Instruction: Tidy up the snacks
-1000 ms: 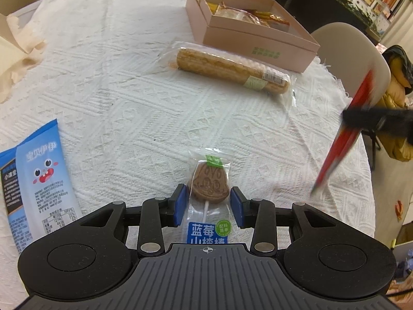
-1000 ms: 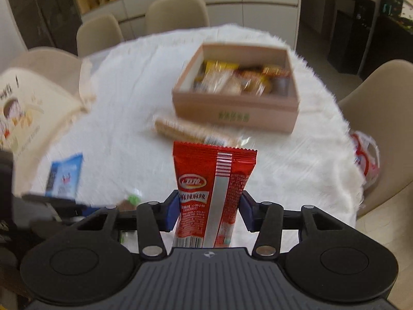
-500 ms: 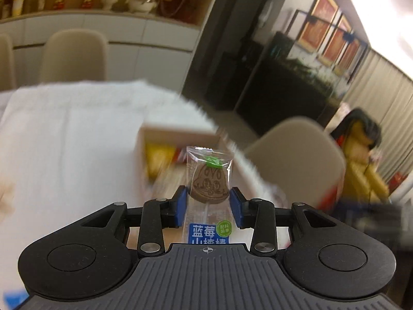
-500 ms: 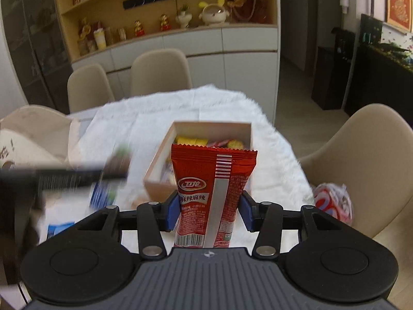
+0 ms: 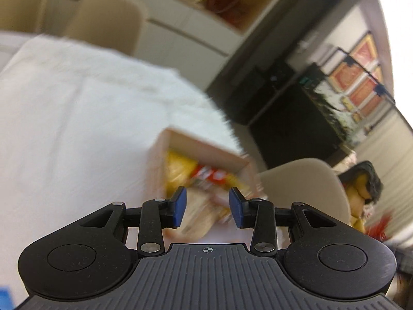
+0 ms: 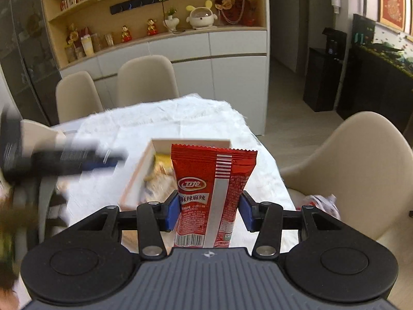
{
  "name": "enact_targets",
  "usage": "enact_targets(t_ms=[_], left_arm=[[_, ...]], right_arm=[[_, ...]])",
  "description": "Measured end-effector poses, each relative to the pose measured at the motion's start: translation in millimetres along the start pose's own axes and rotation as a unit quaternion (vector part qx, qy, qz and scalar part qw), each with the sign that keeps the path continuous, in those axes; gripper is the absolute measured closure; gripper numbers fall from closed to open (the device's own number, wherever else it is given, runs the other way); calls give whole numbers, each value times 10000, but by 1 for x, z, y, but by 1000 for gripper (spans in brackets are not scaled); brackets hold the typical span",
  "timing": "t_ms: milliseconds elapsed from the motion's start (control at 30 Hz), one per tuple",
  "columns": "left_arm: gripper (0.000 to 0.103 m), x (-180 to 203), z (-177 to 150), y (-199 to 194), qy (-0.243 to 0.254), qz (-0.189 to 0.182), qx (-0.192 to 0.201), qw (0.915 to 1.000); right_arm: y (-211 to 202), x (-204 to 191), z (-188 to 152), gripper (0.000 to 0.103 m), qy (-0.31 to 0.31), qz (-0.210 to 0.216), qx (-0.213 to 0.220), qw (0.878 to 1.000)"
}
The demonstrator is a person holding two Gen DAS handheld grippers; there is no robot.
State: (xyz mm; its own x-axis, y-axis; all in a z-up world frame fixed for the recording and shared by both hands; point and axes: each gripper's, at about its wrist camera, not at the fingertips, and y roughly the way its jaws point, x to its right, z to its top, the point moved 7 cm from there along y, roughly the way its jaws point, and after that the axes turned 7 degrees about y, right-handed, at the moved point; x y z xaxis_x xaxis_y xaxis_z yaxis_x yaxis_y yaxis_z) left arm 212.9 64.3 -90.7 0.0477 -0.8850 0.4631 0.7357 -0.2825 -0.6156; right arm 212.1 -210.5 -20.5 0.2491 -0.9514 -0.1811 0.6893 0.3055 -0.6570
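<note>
My left gripper (image 5: 207, 206) is open, with nothing between its blue pads (image 5: 178, 206). It hangs over the near end of the pink snack box (image 5: 206, 147), whose wrapped snacks show blurred through the gap. The lollipop packet is not in this view. My right gripper (image 6: 209, 211) is shut on an upright red spicy-snack packet (image 6: 214, 188), held above the table just short of the pink snack box (image 6: 136, 173). In the right wrist view the left gripper (image 6: 103, 161) shows as a dark blur left of the box. A brown-green blur (image 6: 10, 232) at the left edge cannot be identified.
A white textured cloth (image 5: 77, 116) covers the table. Beige chairs stand around it: one on the right (image 6: 361, 168), two at the far side (image 6: 144, 80). A crumpled white-and-red bag (image 6: 322, 204) lies on the right chair's seat. A person in yellow (image 5: 361, 191) sits at the right.
The lollipop packet held between the left pads is gone from them. The left view has swung and rolled toward the box. The right gripper has risen with the red packet.
</note>
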Motion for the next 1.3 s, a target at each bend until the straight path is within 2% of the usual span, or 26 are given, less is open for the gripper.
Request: enact_targets(t_ms=[100, 133, 167, 200, 233, 333, 467, 600, 767, 900, 1000, 1067, 1100, 1167, 1300], left_arm=[[62, -14, -37, -8, -231, 35, -441, 9988], [62, -16, -46, -6, -270, 0, -564, 9980], [62, -17, -59, -8, -318, -39, -684, 9971], [62, -18, -71, -11, -360, -70, -778, 9963], [62, -20, -83, -14, -395, -102, -893, 9952], [62, -32, -108, -30, -339, -32, -1044, 9940], [62, -69, -126, -69, -263, 509, -989, 9935], [62, -111, -126, -104, -696, 939, -648, 9910], [62, -157, -133, -146, -1348, 1458, -319, 9796], [62, -186, -144, -161, -1644, 1840, -371, 9684], [62, -201, -154, -160, -1916, 1912, -431, 9617], [62, -205, -159, -158, -1985, 1881, -502, 9606], [62, -206, -162, -157, -1984, 1862, -543, 9607], [62, -205, -163, -152, -1943, 1796, -614, 9624], [62, -186, -158, -134, -1712, 1528, -754, 9704]], right_arm=[[21, -15, 41, 55, 21, 253, -91, 9996], [32, -19, 54, 51, 77, 272, -163, 9995], [48, -25, 68, 38, 85, 338, -240, 9991], [67, -32, 78, 31, 3, 437, -424, 9981], [84, -34, 84, 29, 2, 396, -599, 9974], [110, -26, 83, 29, 215, -46, -681, 9974], [121, -20, 42, 29, 384, 81, -999, 9942], [133, -35, -13, 29, -195, -61, -1201, 9926], [153, -64, -69, 29, -313, 534, -1657, 9842], [172, -89, -100, 29, -656, 411, -1778, 9810], [178, -107, -123, 34, -904, 347, -1841, 9781], [173, -119, -135, 54, -1137, 306, -1841, 9758], [168, -126, -142, 56, -1230, 355, -1888, 9736], [154, -136, -155, 68, -1286, 502, -1999, 9700], [129, -149, -179, 71, -1272, 773, -2200, 9641]])
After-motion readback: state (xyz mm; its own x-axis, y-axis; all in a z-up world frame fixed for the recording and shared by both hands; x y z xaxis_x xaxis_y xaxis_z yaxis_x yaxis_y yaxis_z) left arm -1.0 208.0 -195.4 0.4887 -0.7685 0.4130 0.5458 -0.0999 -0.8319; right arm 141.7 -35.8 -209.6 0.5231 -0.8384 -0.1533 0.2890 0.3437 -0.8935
